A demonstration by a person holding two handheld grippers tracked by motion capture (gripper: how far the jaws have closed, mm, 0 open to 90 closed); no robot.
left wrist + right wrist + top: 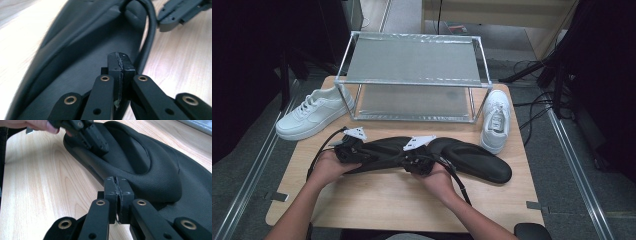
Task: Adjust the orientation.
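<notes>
Both claws, left and right, were pinching the black bag's edge; judged next: lift and spread it open.

Black insoles: pair, overlapping, lying flat across table front, leather-like, raised edges.

Insoles before rack; sneakers flank rack.
</notes>
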